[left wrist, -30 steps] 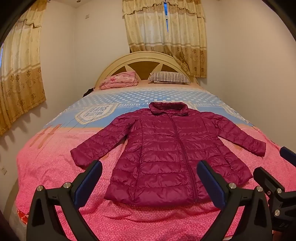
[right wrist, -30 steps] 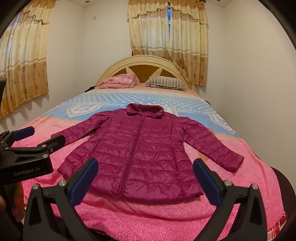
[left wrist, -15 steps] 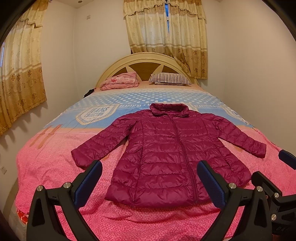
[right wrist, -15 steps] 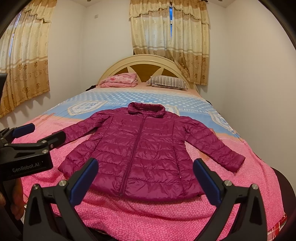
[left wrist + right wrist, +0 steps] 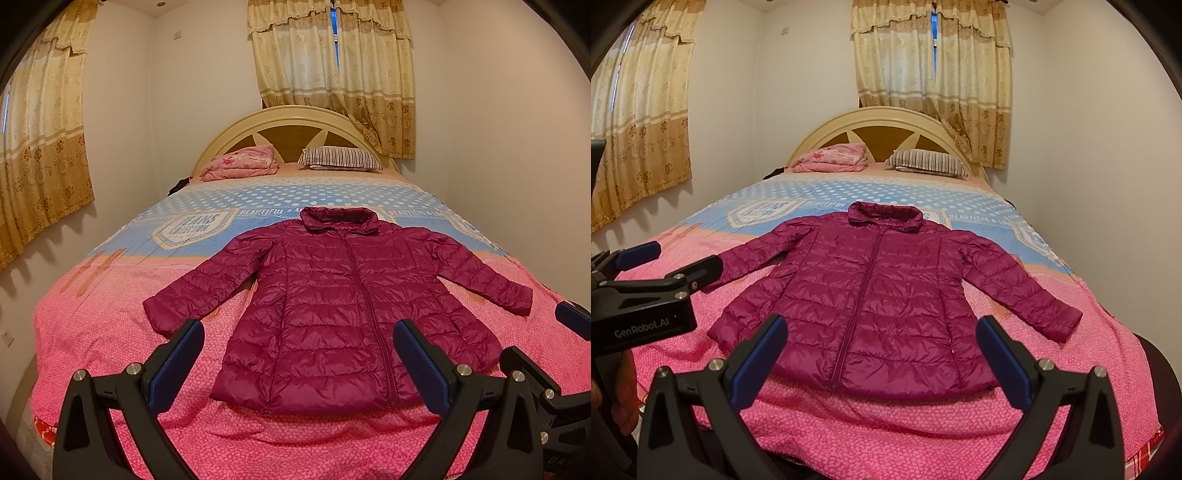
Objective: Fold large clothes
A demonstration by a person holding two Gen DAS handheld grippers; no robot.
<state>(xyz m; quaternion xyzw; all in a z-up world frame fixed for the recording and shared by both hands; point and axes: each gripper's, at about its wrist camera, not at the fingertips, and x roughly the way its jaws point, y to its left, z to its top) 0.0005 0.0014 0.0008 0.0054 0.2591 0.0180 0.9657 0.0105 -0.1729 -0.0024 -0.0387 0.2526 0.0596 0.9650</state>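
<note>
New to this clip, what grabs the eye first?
A magenta puffer jacket lies flat and zipped on the pink end of the bed, both sleeves spread out, collar toward the headboard. Both hand-held grippers, left and right, hover open near the hem, touching nothing. Farther back sit a striped pillow and a pink bundle.

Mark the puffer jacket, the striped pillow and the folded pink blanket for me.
puffer jacket [image 5: 332, 314], left wrist view, chest panel beside the zip
striped pillow [image 5: 925, 162], right wrist view, middle of its front
folded pink blanket [image 5: 243, 162], left wrist view, top fold
</note>
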